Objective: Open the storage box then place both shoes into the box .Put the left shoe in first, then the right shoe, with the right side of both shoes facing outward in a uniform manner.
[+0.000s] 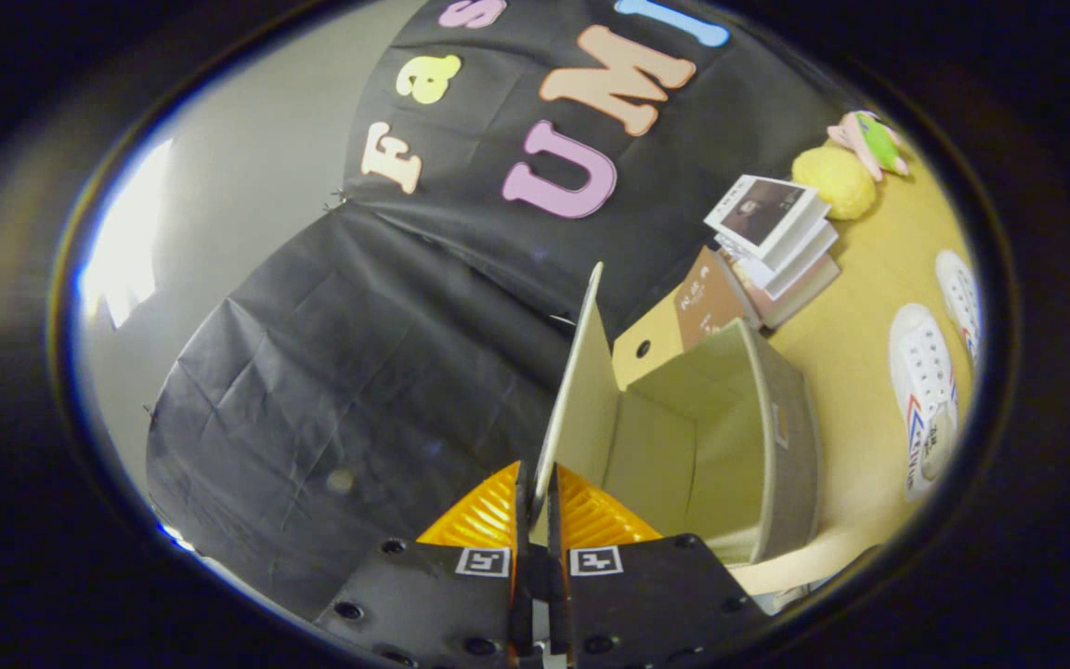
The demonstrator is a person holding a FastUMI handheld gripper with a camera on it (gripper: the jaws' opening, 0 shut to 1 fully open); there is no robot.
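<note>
- The claw [535, 506] is sitting nearly closed, its two fingers [484, 520] leaving only a thin slit between them.
- Both fingers are pinching the edge of the lid [577, 390] of the storage box [781, 437], so the claw is gripping the lid.
- The lid is standing raised from between the fingers, a pale flap seen almost edge-on and running up and away from the claw.
- The storage box is lying open just beyond the fingers, its greyish-beige inside showing and its outer wall carrying a small label holder.
- A tan cardboard box [674, 321] with a round hole in its side is standing just behind the storage box, touching or nearly touching it; which one, I cannot tell.
- A stack of books [776, 246] is resting beside the cardboard box, further along the yellow counter [855, 437].
- A yellow ball-shaped plush [834, 181] and a pink and green toy [869, 139] are lying beyond the books.
- Two white shoes are lying on the counter, well apart from the storage box and outside it: the nearer shoe [925, 400] showing red and blue stripes on its side, the farther shoe [960, 302] lying just beyond it.
- Black cloth [349, 372] is hanging behind the lid as the booth's wall.
</note>
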